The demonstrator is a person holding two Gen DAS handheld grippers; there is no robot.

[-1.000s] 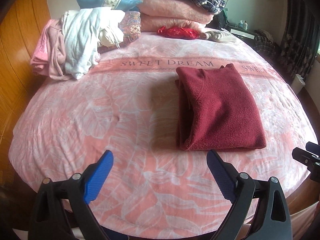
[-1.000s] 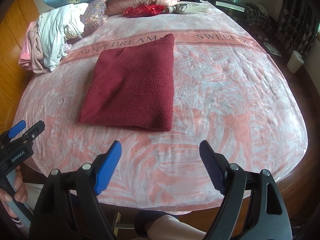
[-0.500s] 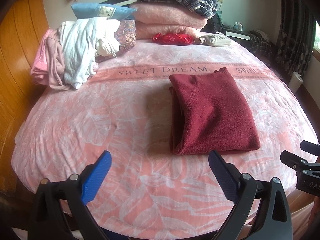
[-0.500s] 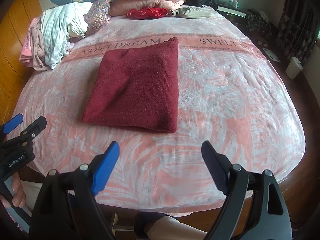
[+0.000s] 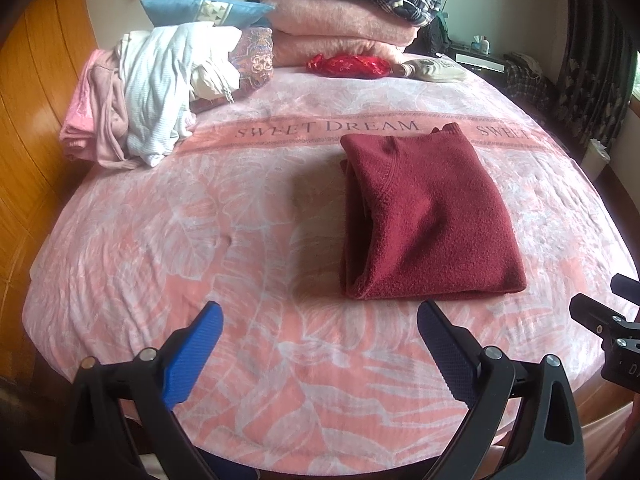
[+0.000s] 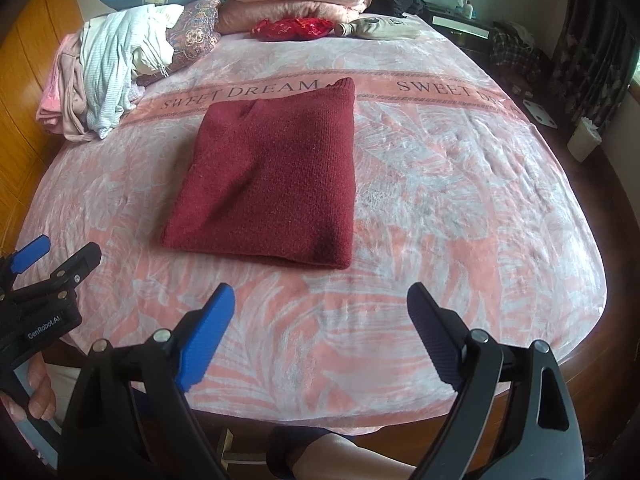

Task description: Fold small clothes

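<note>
A dark red knitted sweater [image 5: 424, 216] lies folded into a flat rectangle on the pink bed cover; it also shows in the right wrist view [image 6: 276, 176]. My left gripper [image 5: 318, 320] is open and empty, hovering over the bed's near edge, short of the sweater's near left corner. My right gripper [image 6: 320, 312] is open and empty, held back from the sweater's near edge. Each gripper shows at the side of the other's view: the right one [image 5: 604, 320] and the left one [image 6: 48, 264].
A loose pile of white and pink clothes [image 5: 148, 92] sits at the bed's far left. Folded pink blankets [image 5: 340, 28], a plaid garment, pillows and a red item [image 5: 348, 65] line the headboard. A wooden wall stands left; a nightstand and a white bin [image 6: 584, 140] stand right.
Both grippers have pulled back and risen slightly from the bed, so the sweater looks a little farther off. The sweater has not moved. Both stay open.
</note>
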